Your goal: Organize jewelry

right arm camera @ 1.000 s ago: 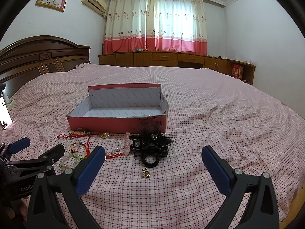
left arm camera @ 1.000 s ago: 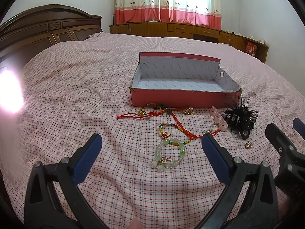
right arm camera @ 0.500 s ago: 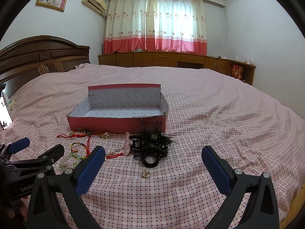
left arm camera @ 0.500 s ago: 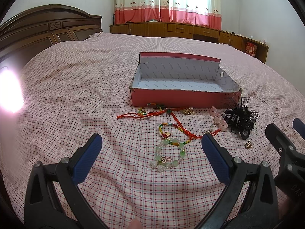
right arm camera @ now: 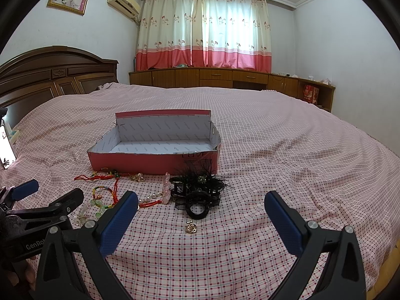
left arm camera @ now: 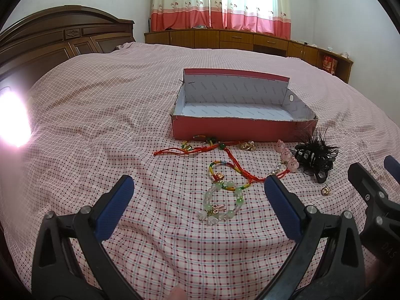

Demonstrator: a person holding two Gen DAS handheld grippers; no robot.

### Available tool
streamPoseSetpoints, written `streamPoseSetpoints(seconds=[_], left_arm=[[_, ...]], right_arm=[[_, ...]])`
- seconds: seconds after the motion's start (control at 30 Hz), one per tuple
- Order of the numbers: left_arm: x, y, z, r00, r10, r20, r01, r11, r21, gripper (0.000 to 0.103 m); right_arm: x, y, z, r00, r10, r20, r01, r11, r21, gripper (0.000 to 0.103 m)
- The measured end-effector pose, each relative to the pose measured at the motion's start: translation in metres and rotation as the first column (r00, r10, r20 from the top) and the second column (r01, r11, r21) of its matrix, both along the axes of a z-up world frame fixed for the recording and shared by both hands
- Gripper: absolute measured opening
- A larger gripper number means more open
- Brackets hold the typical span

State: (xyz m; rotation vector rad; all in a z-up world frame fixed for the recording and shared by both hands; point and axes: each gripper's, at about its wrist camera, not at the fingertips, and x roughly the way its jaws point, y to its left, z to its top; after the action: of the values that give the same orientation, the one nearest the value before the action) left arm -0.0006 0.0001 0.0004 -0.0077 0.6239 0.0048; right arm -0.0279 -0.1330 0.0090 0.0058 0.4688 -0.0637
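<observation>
An open red box (left arm camera: 240, 130) with a white inside (right arm camera: 155, 160) sits on the checked bed. In front of it lie a red cord bracelet (left arm camera: 197, 148), a rainbow cord bracelet (left arm camera: 220, 166), a green and clear bead bracelet (left arm camera: 220, 205), a pink bead string (left arm camera: 286, 156), a black feather hair clip (left arm camera: 315, 156) (right arm camera: 197, 192), a gold earring (left arm camera: 246, 145) and a small gold charm (left arm camera: 325, 190) (right arm camera: 191, 227). My left gripper (left arm camera: 198, 197) is open and empty just short of the bead bracelet. My right gripper (right arm camera: 201, 211) is open and empty, near the clip and charm.
The pink checked bedspread (right arm camera: 287, 150) stretches all round. A dark wooden headboard (right arm camera: 50, 75) is at the left, low wooden cabinets (right arm camera: 225, 77) under the curtained window at the back. A lit phone screen (right arm camera: 5, 147) stands at the far left.
</observation>
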Motion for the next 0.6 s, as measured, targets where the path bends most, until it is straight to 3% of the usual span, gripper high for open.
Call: streamPoseSetpoints(seconds=[0.6], left_arm=[[0.0, 0.0001, 0.0, 1.0, 0.0, 0.0, 0.0, 1.0, -0.001, 0.098]], right_arm=[[0.0003, 0.0006, 0.0, 1.0, 0.0, 0.0, 0.0, 1.0, -0.001, 0.103]])
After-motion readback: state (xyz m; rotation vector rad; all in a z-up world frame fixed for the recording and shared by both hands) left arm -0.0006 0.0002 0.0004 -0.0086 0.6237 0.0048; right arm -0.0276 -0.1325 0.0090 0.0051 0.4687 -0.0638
